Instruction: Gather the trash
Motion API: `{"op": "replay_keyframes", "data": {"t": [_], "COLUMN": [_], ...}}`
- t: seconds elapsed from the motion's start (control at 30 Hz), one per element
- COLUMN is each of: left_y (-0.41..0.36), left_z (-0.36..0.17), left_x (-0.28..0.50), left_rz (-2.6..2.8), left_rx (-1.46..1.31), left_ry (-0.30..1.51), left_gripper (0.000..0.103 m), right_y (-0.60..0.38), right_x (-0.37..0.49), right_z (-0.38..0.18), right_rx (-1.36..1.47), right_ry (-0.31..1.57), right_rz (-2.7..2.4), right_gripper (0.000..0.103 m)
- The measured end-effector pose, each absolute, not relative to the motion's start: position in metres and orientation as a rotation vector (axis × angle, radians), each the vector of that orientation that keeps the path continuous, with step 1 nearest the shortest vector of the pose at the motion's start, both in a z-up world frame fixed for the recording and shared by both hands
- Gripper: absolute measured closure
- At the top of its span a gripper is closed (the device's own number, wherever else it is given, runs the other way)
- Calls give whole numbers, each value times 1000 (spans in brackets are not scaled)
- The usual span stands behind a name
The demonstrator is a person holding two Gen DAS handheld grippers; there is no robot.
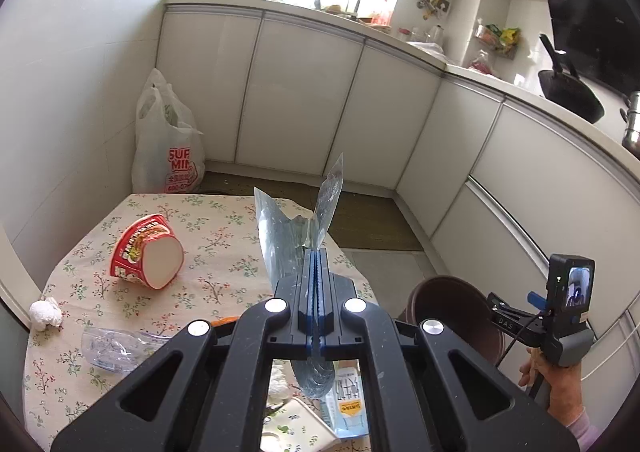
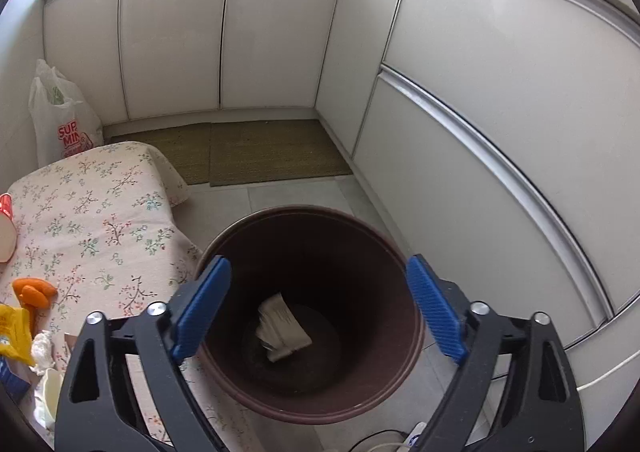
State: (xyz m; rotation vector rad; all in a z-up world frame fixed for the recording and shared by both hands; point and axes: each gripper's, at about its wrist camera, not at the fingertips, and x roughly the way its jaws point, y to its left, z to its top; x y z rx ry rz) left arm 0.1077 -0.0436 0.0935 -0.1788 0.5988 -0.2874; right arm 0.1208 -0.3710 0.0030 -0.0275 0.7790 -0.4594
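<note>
My left gripper (image 1: 319,252) is shut on a crumpled clear blue plastic wrapper (image 1: 288,236) and holds it above the floral-cloth table (image 1: 216,220). On the table lie a red instant-noodle cup (image 1: 146,252) on its side, a crushed clear bottle (image 1: 116,348), a white tissue ball (image 1: 45,314) and a small carton (image 1: 350,404). My right gripper (image 2: 316,308) is open and empty above the brown trash bin (image 2: 412,292), which holds a crumpled paper (image 2: 282,326). The bin (image 1: 444,292) stands right of the table.
White kitchen cabinets (image 2: 272,32) wrap around the back and right. A white shopping bag (image 1: 164,148) stands in the corner. A green mat (image 2: 272,152) lies on the floor. Orange peel (image 2: 34,292) and a yellow wrapper (image 2: 14,332) lie at the table's near edge.
</note>
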Motion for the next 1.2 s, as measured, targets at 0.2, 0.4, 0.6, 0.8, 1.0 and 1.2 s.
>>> {"op": "replay_keyframes", "data": {"t": [0.2, 0.4, 0.6, 0.8, 1.0, 1.2], "left_y": [-77, -140, -211, -274, -321, -336], "left_z": [99, 109, 114, 103, 88, 70], "left_x": [103, 108, 120, 140, 159, 179], "left_rz": [-340, -450, -554, -615, -641, -655], "left_rx": [-157, -135, -98, -80, -48, -92], "left_ry": [587, 577, 573, 632, 705, 824], "left_gripper": [102, 102, 102, 102, 102, 99], "right_y": [-389, -421, -449, -476, -493, -506], "right_x": [109, 82, 56, 40, 32, 25], "right_z": [20, 28, 35, 37, 32, 31], "right_rx": [1, 83, 112, 180, 222, 256], "right_ry": [723, 683, 636, 617, 628, 637], "right_rz": [-525, -587, -661, -696, -718, -736], "right_gripper": [7, 7, 7, 7, 7, 7]}}
